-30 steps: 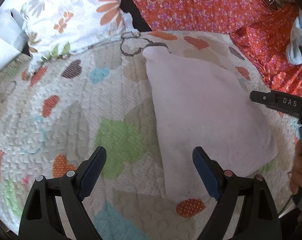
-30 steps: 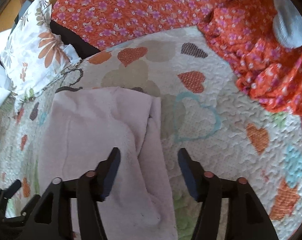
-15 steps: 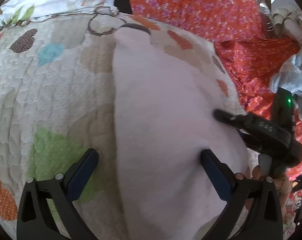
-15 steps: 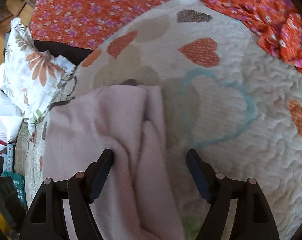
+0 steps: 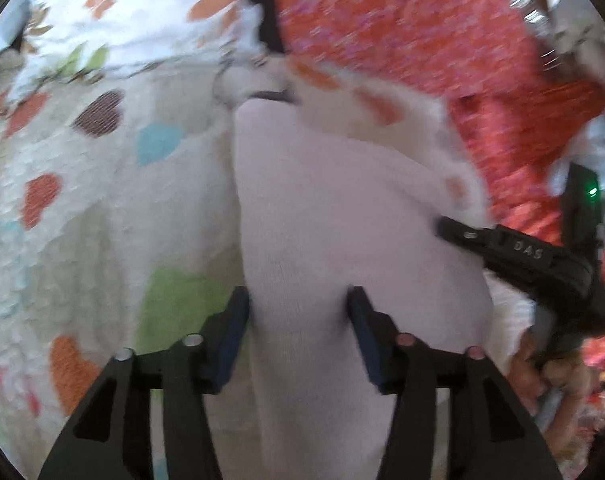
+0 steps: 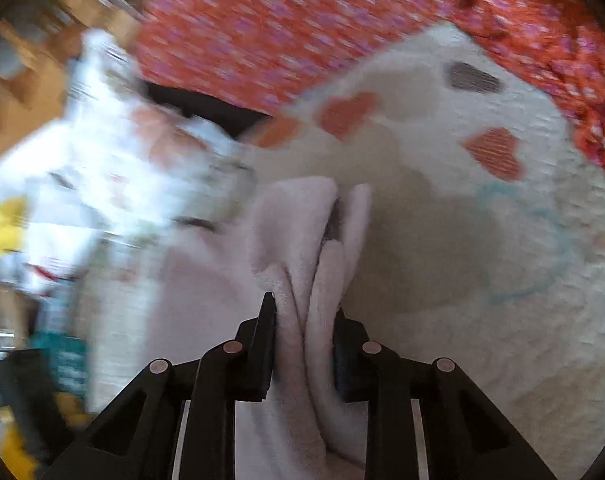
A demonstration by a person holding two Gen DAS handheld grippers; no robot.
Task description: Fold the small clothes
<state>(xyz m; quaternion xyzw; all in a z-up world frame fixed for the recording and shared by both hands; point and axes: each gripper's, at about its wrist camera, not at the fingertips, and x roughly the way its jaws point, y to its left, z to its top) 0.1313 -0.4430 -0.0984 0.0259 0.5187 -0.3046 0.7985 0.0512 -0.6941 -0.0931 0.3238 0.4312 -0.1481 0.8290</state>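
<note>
A pale pink small garment (image 5: 326, 216) lies on the heart-patterned quilt (image 5: 102, 208). My left gripper (image 5: 298, 312) has closed in on the garment's near edge, and the cloth bunches between its blue fingers. My right gripper (image 6: 304, 320) is shut on a gathered fold of the same garment (image 6: 298, 236), which rises in ridges between its fingers. The right gripper's body also shows in the left wrist view (image 5: 542, 264), at the garment's right side. Both views are motion-blurred.
An orange floral sheet (image 5: 402, 28) covers the far side of the bed. A white floral pillow (image 5: 114, 20) lies at the far left. Clutter and a teal item (image 6: 66, 356) sit at the left in the right wrist view.
Both grippers have closed from wide open onto the pink garment. The right one has bunched the cloth into a fold. Both cameras are moving.
</note>
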